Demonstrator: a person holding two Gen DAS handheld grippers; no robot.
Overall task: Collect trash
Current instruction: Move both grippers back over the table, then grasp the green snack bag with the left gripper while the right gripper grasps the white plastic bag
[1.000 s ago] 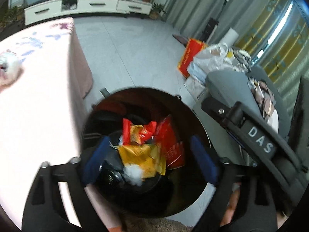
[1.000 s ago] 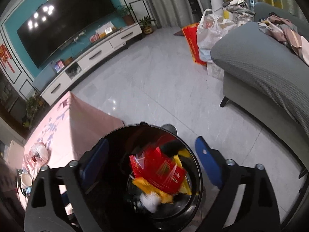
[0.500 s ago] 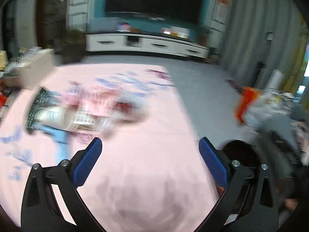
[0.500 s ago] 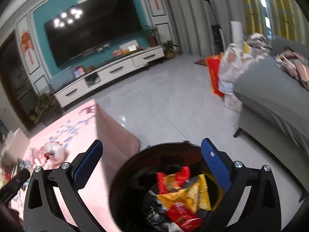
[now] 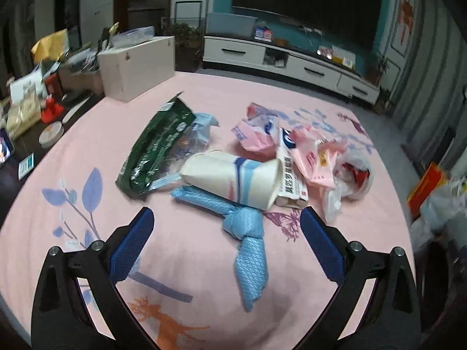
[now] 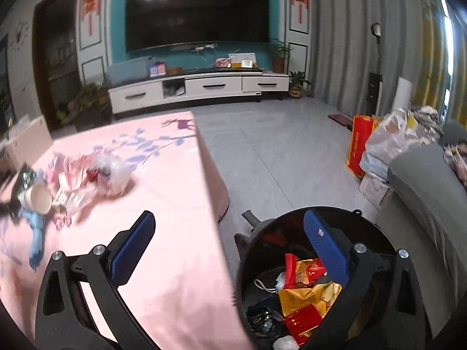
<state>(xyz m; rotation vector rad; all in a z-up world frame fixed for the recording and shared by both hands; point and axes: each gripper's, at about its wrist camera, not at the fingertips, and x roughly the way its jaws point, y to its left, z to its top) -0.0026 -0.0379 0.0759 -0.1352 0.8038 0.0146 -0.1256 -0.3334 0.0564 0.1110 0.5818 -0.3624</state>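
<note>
The left gripper hangs over the near part of a table covered in a pink cloth, its blue-padded fingers spread wide with nothing between them. Just beyond the fingertips lies a knotted blue cloth, its long axis running from the middle of the table toward the near edge, the knot about halfway along. Touching its far end is a white paper cup with blue and pink bands, lying on its side with its long axis across the table and its open mouth toward the right edge. To the left of the cup a dark green snack bag stretches from near the cup toward the far left corner; its white print is too small to read. Against the cup's mouth lies a white carton with blue Chinese lettering that cannot be made out, and around it sit crumpled pink wrappers and a clear plastic bag with something red inside, nearer the right edge. A white box stands at the far left corner. The right gripper is held over the table's right edge, fingers equally wide and empty, the right finger above a black trash bin on the floor beside the table. Inside the bin lie red and yellow wrappers; their printing is illegible.
</note>
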